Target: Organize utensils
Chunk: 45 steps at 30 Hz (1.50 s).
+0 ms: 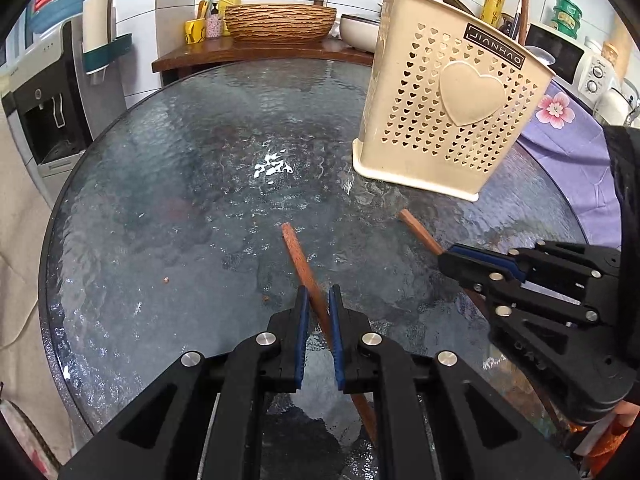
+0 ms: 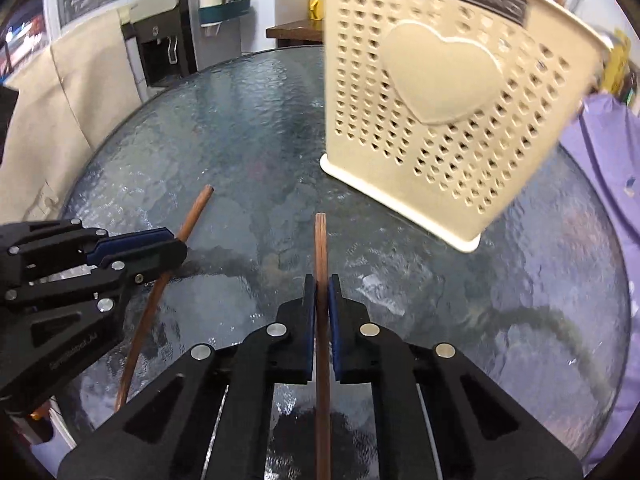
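Two brown wooden chopsticks are over the round glass table (image 1: 160, 184). My left gripper (image 1: 319, 294) is shut on one chopstick (image 1: 298, 252), whose tip points toward the table's middle. My right gripper (image 2: 321, 282) is shut on the other chopstick (image 2: 320, 240), which runs straight ahead between the blue pads. In the left wrist view the right gripper (image 1: 442, 258) sits at the right with its chopstick (image 1: 418, 228) poking out. In the right wrist view the left gripper (image 2: 182, 244) and its chopstick (image 2: 196, 212) are at the left. A cream perforated utensil holder (image 1: 452, 100) (image 2: 436, 92) with a raised heart stands just beyond both.
Behind the table a wooden counter (image 1: 256, 50) carries a woven basin, a faucet, bottles and a yellow cup. A water dispenser (image 1: 44, 100) stands at the left. A purple floral cloth (image 1: 576, 148) and a microwave (image 1: 560, 50) lie to the right. A dark sleeve (image 1: 628, 168) is at the right edge.
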### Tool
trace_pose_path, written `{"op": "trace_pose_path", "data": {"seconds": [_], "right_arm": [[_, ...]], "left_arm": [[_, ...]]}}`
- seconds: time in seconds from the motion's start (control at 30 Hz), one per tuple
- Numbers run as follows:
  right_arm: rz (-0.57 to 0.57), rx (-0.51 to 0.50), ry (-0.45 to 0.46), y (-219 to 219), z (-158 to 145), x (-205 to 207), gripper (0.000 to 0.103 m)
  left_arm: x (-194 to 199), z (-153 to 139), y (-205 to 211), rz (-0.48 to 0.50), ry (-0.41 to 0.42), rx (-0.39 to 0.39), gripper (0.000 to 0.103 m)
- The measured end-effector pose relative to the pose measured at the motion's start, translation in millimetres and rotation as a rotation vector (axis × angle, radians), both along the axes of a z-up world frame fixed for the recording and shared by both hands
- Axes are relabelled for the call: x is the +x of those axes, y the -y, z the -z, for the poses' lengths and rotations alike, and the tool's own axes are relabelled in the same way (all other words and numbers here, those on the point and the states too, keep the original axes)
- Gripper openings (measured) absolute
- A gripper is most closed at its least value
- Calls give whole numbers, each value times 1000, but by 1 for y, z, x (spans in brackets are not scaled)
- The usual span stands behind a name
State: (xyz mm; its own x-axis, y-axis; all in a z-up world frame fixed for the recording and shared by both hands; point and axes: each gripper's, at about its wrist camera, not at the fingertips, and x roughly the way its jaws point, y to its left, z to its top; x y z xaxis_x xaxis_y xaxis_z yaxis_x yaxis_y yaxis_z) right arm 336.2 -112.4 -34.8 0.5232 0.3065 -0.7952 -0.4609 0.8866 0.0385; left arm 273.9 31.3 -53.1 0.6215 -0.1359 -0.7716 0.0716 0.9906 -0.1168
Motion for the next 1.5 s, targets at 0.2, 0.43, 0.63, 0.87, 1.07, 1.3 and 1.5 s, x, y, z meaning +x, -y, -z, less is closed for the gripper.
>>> {"op": "trace_pose_path", "data": {"seconds": [0.2,0.43,0.63,0.87,1.07,1.3,1.5], "right_arm": [[39,146,20,31,-21,-8,7],[47,245,106,64,-63,-28,7],[43,278,180,76,-95,-43,7],[29,316,249,93,-129,-65,7],[10,342,273,101,-146,-78,7],[-1,334,295,103,-156,-84,7],[-3,318,312,101,-164,-82,7]], "left_arm": [[0,-5,-2,-20,18,-35,9],[-16,-47,-2,-9,126,-100,6],[-30,-86,8,23,217,-121,6],[-49,-126,25,79,317,-121,6],[-62,-144,37,118,371,-102,6],[-61,-151,43,136,384,-98,6],[-58,-160,47,149,399,-89,0]]}}
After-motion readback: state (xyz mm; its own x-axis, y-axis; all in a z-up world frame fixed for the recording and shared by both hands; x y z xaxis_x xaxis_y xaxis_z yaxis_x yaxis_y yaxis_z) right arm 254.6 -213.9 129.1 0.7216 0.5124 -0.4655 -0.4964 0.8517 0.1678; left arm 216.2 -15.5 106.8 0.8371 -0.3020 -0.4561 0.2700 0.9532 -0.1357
